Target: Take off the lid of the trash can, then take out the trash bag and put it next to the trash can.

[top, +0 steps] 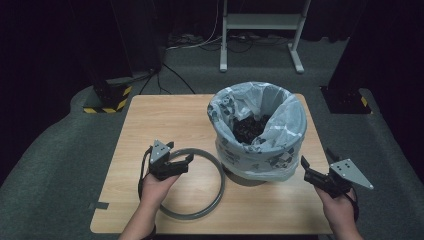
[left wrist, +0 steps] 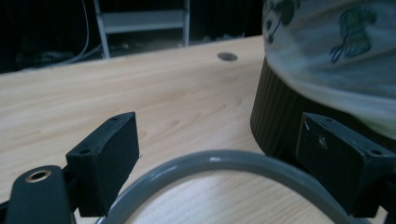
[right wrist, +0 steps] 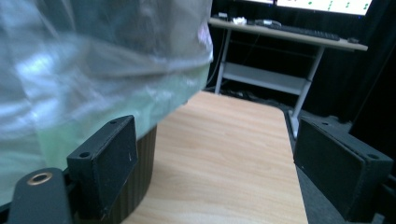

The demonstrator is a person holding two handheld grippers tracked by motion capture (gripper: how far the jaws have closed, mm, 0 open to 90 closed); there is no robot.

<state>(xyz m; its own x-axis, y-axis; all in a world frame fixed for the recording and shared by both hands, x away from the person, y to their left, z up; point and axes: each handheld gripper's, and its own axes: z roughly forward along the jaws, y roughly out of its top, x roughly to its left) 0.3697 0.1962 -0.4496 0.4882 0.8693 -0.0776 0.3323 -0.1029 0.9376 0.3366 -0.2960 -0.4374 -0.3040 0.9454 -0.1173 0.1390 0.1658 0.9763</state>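
A grey ring (top: 192, 214) lies flat on the wooden table (top: 165, 115), front left of a dark ribbed bin (top: 250, 176) lined with a pale printed plastic bag (top: 260, 155). Dark scraps (top: 249, 129) fill the bin. My left gripper (top: 180, 154) hovers open over the ring's far left arc. In the left gripper view the ring (left wrist: 219, 158) curves between the spread jaws of that gripper (left wrist: 224, 140), with the bin's base (left wrist: 273, 121) just right. My right gripper (top: 316, 159) is open beside the bin's right side, holding nothing. In the right gripper view, the bag (right wrist: 93, 60) hangs left of that gripper (right wrist: 219, 154).
A white metal stand (top: 260, 22) sits on the floor behind the table. Black posts with a yellow-striped base (top: 107, 97) stand at the back left. A small round hole (left wrist: 227, 56) marks the tabletop. A desk with a keyboard (right wrist: 289, 35) is beyond the table's end.
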